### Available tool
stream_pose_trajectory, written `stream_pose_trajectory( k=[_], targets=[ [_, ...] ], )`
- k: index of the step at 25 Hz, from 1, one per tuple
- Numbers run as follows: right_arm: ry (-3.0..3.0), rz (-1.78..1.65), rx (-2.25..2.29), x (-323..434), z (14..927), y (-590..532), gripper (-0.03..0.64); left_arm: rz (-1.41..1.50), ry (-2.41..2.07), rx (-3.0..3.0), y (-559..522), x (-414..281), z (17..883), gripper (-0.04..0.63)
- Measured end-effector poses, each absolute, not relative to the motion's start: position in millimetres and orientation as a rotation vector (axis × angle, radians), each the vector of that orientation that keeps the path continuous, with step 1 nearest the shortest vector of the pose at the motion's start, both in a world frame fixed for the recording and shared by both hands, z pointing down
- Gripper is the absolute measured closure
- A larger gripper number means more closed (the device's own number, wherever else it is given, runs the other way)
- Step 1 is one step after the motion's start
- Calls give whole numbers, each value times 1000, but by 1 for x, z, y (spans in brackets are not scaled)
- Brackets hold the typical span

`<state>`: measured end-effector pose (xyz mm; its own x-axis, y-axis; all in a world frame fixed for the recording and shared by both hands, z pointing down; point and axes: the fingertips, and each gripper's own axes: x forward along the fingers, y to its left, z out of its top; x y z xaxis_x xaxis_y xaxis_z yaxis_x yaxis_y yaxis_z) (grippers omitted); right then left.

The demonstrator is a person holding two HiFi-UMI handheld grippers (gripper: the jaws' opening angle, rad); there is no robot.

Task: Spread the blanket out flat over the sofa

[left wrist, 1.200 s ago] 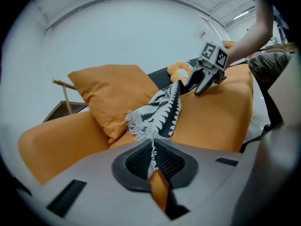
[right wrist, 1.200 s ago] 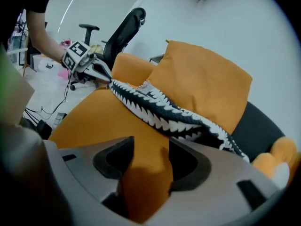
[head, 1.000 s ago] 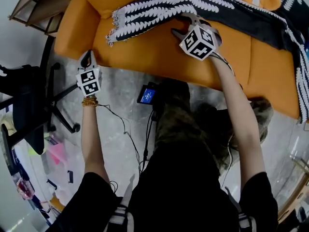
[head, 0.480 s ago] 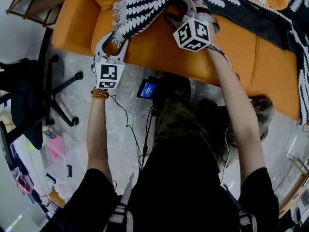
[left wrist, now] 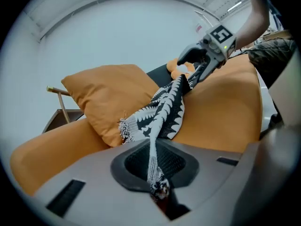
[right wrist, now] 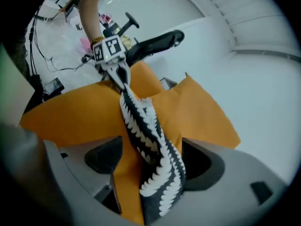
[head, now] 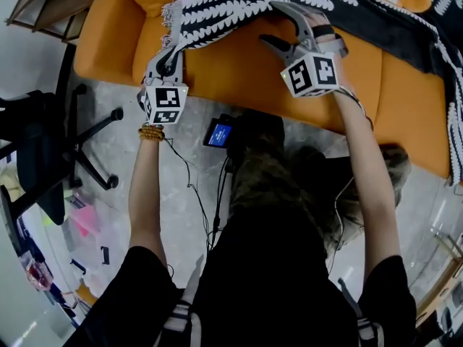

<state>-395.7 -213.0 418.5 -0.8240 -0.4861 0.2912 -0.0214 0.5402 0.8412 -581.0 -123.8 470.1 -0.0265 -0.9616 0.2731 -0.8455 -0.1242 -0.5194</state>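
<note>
Over the sofa [head: 231, 71], left gripper [head: 171, 48] jaws have just closed on the blanket [head: 239, 4] corner; right gripper [head: 273, 24] jaws, just opened wide, straddle it untouched; both carry square markers [head: 311, 74].

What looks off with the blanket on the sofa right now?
The black-and-white patterned blanket is bunched into a narrow, twisted band across the orange sofa instead of lying flat, and much of the seat shows bare.

Blanket [head: 239, 6] — black with white toothed stripes. Sofa [head: 239, 71], cushion [left wrist: 101, 98] — plain orange. Office chair [head: 36, 165] black. Floor [head: 173, 186] grey.
</note>
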Motion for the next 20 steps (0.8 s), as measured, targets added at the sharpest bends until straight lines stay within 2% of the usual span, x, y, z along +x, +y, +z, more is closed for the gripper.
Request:
stream_pose_trajectory(
  k=[3,4,5,8,9,13,14,15,16,19,20],
  targets=[
    [-2171,-1069,413,-396,460,-257,201,-877,1947,-2008,-115,-597,466,554],
    [-2172,-1022,424,-397,466,-266,235,-881,1956,-1994,-112,-604,463,554],
    [-2173,-985,433,-398,470,-272,280,-886,1965,-1981,-109,-611,460,554],
    [-2119,-967,368,-404,485,-264,553,-911,2000,-1944,-107,-640,455,554],
    [-2100,-983,337,-406,490,-254,578,-922,2021,-1935,-107,-649,457,554],
    [-2108,-929,284,-404,501,-203,586,-932,2133,-1897,-105,-665,474,548],
    [-2120,-893,270,-399,504,-187,586,-932,2131,-1889,-104,-659,477,518],
    [-2128,-865,254,-393,507,-169,586,-941,2095,-1885,-104,-649,479,420],
    [-2129,-851,240,-388,507,-152,586,-959,2028,-1876,-105,-634,478,351],
    [-2098,-881,225,-381,496,-117,582,-1026,1801,-1812,-117,-595,463,355],
    [-2094,-898,229,-381,492,-114,572,-1036,1774,-1799,-122,-591,460,388]
  ],
)
